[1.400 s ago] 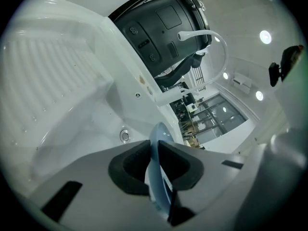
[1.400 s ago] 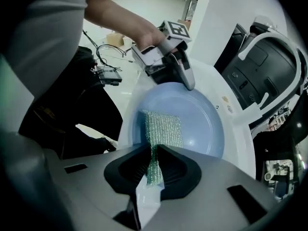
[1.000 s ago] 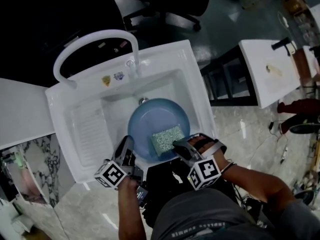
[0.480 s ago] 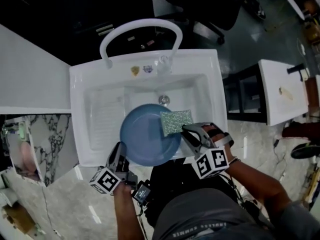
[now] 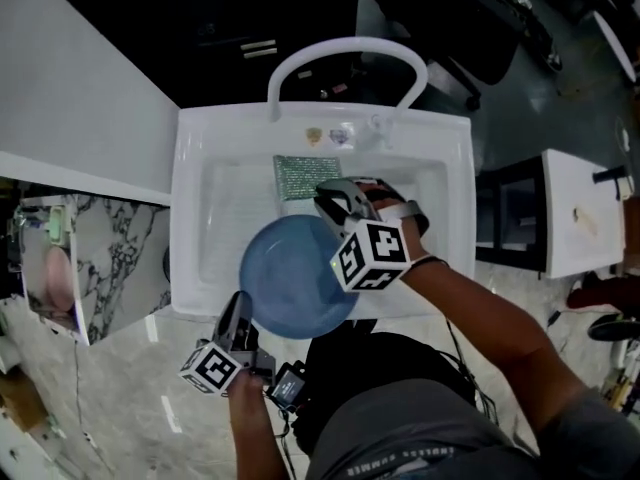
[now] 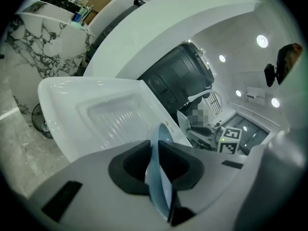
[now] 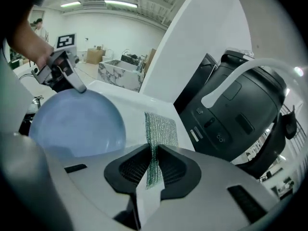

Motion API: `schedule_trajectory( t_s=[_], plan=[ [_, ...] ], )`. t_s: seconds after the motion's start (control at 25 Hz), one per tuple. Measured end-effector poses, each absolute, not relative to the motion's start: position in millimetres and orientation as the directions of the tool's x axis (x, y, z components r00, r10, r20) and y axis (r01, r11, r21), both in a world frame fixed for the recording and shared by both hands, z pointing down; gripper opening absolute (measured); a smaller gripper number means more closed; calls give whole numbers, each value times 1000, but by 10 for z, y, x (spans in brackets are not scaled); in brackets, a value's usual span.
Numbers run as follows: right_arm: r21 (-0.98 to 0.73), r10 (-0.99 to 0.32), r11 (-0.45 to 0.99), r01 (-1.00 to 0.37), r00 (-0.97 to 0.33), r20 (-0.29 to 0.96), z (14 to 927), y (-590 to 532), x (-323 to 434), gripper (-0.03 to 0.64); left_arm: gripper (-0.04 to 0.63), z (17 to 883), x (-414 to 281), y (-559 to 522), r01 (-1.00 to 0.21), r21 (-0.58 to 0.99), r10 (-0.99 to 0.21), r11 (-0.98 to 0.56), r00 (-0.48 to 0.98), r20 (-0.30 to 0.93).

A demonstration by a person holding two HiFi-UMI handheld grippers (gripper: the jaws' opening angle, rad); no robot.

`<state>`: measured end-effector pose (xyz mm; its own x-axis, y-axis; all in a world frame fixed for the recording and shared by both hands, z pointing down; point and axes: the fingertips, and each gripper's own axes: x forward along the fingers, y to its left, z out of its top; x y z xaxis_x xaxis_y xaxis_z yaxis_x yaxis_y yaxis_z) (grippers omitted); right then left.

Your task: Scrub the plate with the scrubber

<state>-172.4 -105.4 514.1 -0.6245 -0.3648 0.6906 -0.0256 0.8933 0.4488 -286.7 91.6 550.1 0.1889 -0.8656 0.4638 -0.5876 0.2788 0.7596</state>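
A round blue plate (image 5: 297, 276) hangs over the near side of the white sink (image 5: 190, 228). My left gripper (image 5: 240, 320) is shut on the plate's near rim; in the left gripper view the plate (image 6: 159, 167) shows edge-on between the pads. My right gripper (image 5: 332, 200) is shut on the green scrubber (image 5: 297, 176), which is held over the far part of the basin, past the plate and apart from it. In the right gripper view the scrubber (image 7: 157, 143) stands upright between the jaws, with the plate (image 7: 77, 124) at the left.
A white curved faucet (image 5: 345, 60) arches over the sink's far rim. A ribbed drainboard (image 5: 222, 230) forms the basin's left part. A white counter (image 5: 80, 108) lies to the left, a marble floor (image 5: 110, 388) below, and a dark office chair (image 5: 450, 18) beyond the sink.
The scrubber has left the plate's face: my right gripper carried it up and to the far left over the basin. The plate, in my left gripper, has shifted toward the sink's near edge.
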Motion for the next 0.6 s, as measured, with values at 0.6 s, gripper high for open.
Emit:
schedule_trajectory(
  t_s=[0.6],
  plan=[
    [498,-381,860,116,-504,775,5890,-1779,-2612,91,51,5643,-3611,852,-547,738,-865,395,49,500]
  ],
)
